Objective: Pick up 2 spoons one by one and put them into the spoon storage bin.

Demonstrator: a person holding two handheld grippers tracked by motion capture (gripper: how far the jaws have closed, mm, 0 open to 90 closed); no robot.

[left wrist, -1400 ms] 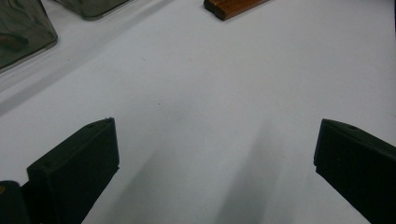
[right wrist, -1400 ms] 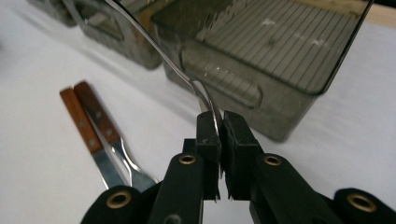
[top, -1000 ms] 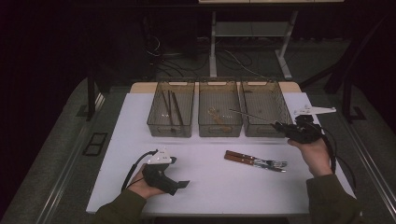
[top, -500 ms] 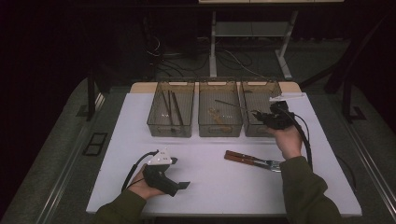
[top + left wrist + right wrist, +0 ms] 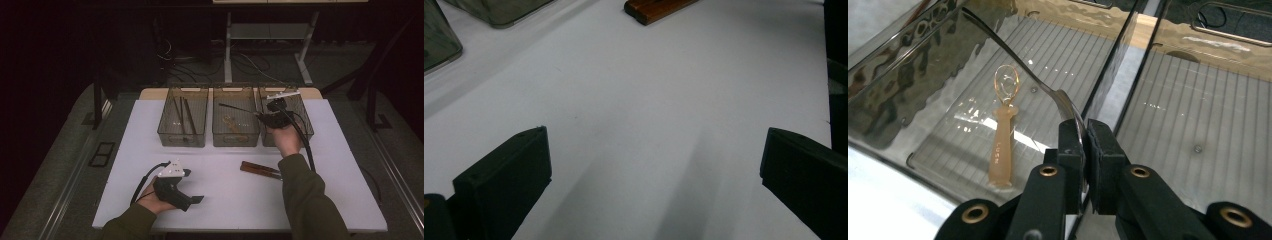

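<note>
three clear bins stand side by side at the far edge of the white tabletop [image 5: 330,165]: the left bin [image 5: 182,121] holds long dark sticks, the middle bin [image 5: 235,122] holds a wooden spoon [image 5: 1004,131], and the right bin [image 5: 300,117] looks bare on the floor that the right gripper view shows. on the near side of the bins, a small pile of brown-handled cutlery [image 5: 260,170] lies on the tabletop, partly under the person's right sleeve.

the right gripper [image 5: 1082,145] hangs over the wall between the middle and right bins, its jaws clamped shut on the end of a metal spoon [image 5: 1018,60]. the spoon's shaft runs out over the middle bin, clear of the bin floor and well above the wooden spoon. the left gripper [image 5: 196,199] lies low near the front edge of the tabletop, jaws spread wide with nothing between them.

the step in hand looks like sorting: carrying the metal spoon to its bin. since the spoon already reaches over the bin with the wooden spoon, that seems the likely target. the next move would call for bringing the gripper further over the middle bin, lowering the spoon past the rim without catching the wall, then parting the jaws. the brown-handled cutlery would remain to be picked up after.
</note>
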